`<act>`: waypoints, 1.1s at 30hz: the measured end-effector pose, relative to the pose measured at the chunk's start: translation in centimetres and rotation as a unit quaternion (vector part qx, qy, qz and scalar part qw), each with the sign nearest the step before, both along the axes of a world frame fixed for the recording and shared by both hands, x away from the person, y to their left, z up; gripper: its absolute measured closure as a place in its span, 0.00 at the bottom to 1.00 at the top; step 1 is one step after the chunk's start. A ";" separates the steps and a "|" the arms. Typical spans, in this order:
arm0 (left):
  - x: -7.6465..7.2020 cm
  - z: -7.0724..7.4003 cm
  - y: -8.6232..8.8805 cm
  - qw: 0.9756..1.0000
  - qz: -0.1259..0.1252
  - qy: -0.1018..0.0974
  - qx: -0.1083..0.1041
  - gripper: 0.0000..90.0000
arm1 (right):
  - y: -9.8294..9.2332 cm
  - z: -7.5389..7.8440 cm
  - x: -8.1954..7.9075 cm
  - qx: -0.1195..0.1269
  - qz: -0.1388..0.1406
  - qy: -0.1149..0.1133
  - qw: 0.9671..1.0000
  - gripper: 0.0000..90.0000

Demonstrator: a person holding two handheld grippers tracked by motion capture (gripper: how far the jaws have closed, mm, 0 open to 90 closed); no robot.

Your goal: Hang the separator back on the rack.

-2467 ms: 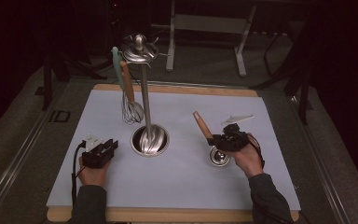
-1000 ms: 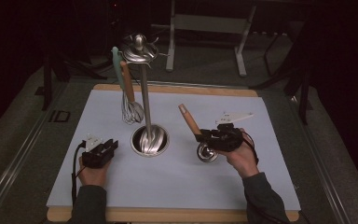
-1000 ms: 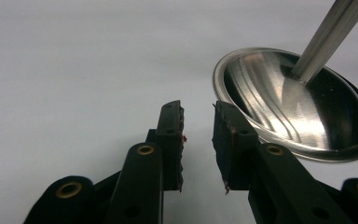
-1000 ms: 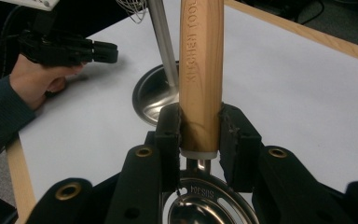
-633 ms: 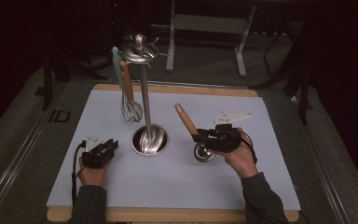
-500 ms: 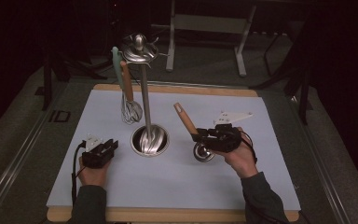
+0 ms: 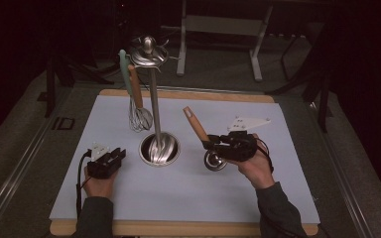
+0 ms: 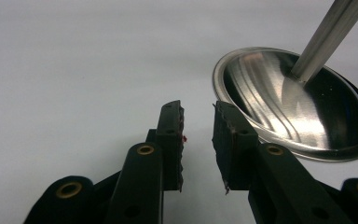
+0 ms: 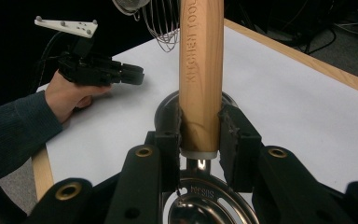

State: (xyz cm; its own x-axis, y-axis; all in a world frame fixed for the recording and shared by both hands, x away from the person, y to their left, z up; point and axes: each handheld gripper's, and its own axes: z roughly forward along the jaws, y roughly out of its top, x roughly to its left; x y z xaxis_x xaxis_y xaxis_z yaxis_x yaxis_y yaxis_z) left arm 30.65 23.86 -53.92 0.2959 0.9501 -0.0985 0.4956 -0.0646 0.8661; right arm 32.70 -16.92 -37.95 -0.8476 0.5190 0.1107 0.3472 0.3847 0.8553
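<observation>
High view: your right gripper (image 7: 213, 145) clamps the wooden handle of a steel ladle (image 7: 198, 128), bowl on the pale mat (image 7: 278, 198), handle tilted up and away toward the stand (image 7: 155, 99). Bare mat lies in front of and right of that hand; the stand's round base (image 7: 159, 148) is near on the ladle's left. The whisk (image 7: 139, 116) hangs from the stand top, beside a mint-green utensil. Your left gripper (image 7: 116, 156) sits near the base's left side, mat edge close behind the wrist. Versus 2.5 s ago, the ladle has shifted left toward the stand; left hand unchanged.

Left gripper view: jaws part open, nothing between the ribbed pads (image 8: 172, 140). The base is polished, dished and swirled, just to the right.

Right gripper view: pads pressed on the smooth light-wood handle, above the steel shank and bowl.
</observation>
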 end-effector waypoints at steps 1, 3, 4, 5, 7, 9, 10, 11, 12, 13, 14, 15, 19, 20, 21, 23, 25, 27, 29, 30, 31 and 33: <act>0.0 0.0 0.0 1.000 0.000 0.000 0.000 0.81 | 0.0 0.1 0.0 0.000 0.001 0.000 1.000 0.79; 0.0 0.0 0.0 1.000 0.000 0.000 0.001 0.81 | 0.1 0.2 0.0 0.003 0.003 -0.001 1.000 0.79; 0.0 0.0 0.0 1.000 0.000 0.000 0.001 0.81 | 0.1 0.4 0.0 0.008 0.005 0.001 1.000 0.79; 0.0 0.0 0.0 1.000 0.000 0.000 0.001 0.81 | 0.1 0.4 0.0 0.008 0.005 0.001 1.000 0.79; 0.0 0.0 0.0 1.000 0.000 0.000 0.001 0.81 | 0.1 0.5 0.0 0.008 0.006 -0.001 1.000 0.79; 0.0 0.0 0.0 1.000 0.000 0.000 0.001 0.81 | 0.2 0.6 0.0 0.009 0.006 -0.002 1.000 0.79; 0.0 0.0 0.0 1.000 0.000 0.001 0.001 0.81 | 0.2 0.6 0.0 0.011 0.007 -0.002 1.000 0.79; 0.0 0.0 0.0 1.000 0.000 0.001 0.001 0.81 | 0.2 0.6 0.0 0.011 0.007 -0.002 1.000 0.79; 0.0 0.0 0.0 1.000 0.000 0.001 0.001 0.81 | 0.2 0.7 0.0 0.012 0.008 -0.003 1.000 0.79; 0.0 0.0 0.0 1.000 0.000 0.001 0.001 0.81 | 0.2 0.7 0.0 0.012 0.008 -0.003 1.000 0.79; 0.0 0.0 0.0 1.000 0.001 0.001 0.002 0.81 | 0.3 0.7 -0.1 0.013 0.009 -0.003 1.000 0.79; 0.0 0.0 0.0 1.000 0.001 0.001 0.002 0.81 | 0.3 0.8 -0.1 0.014 0.009 -0.003 1.000 0.79; 0.0 0.0 0.0 1.000 0.001 0.000 0.002 0.81 | 0.4 1.0 -0.1 0.017 0.012 -0.005 1.000 0.79; 0.0 0.0 0.0 1.000 0.001 0.000 0.002 0.81 | 0.4 1.0 -0.1 0.018 0.012 -0.006 1.000 0.79; 0.0 0.0 0.0 1.000 0.001 0.000 0.002 0.81 | 0.4 1.1 -0.1 0.019 0.012 -0.005 1.000 0.79; 0.0 0.0 0.0 1.000 0.001 0.000 0.001 0.81 | 0.5 1.2 -0.1 0.020 0.013 -0.007 1.000 0.79; 0.0 0.0 0.0 1.000 0.001 0.000 0.001 0.81 | 0.5 1.3 -0.2 0.022 0.014 -0.007 1.000 0.79; 0.0 0.0 0.0 1.000 0.000 0.000 0.001 0.81 | 0.6 1.4 -0.2 0.023 0.015 -0.010 1.000 0.79; 0.0 0.0 0.0 1.000 0.000 0.000 0.002 0.81 | 0.7 1.5 -0.3 0.022 0.016 -0.011 1.000 0.79; 0.0 0.0 0.0 1.000 0.001 0.000 0.001 0.81 | 0.8 1.5 -0.3 0.023 0.017 -0.011 1.000 0.79; 0.0 0.0 0.0 1.000 0.001 0.000 0.001 0.81 | 0.8 1.6 -0.3 0.023 0.018 -0.012 1.000 0.79; 0.0 0.0 0.0 1.000 0.001 0.000 0.002 0.81 | 0.9 1.7 -0.3 0.023 0.018 -0.014 0.999 0.79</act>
State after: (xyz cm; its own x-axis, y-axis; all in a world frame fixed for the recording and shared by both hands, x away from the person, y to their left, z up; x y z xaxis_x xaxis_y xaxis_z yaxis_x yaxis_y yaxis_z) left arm 30.65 23.82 -53.92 0.2947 0.9508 -0.0957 0.4962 -0.0667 0.8656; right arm 32.35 -16.04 -36.25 -0.8688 0.4825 0.1108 0.3101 0.3559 0.8816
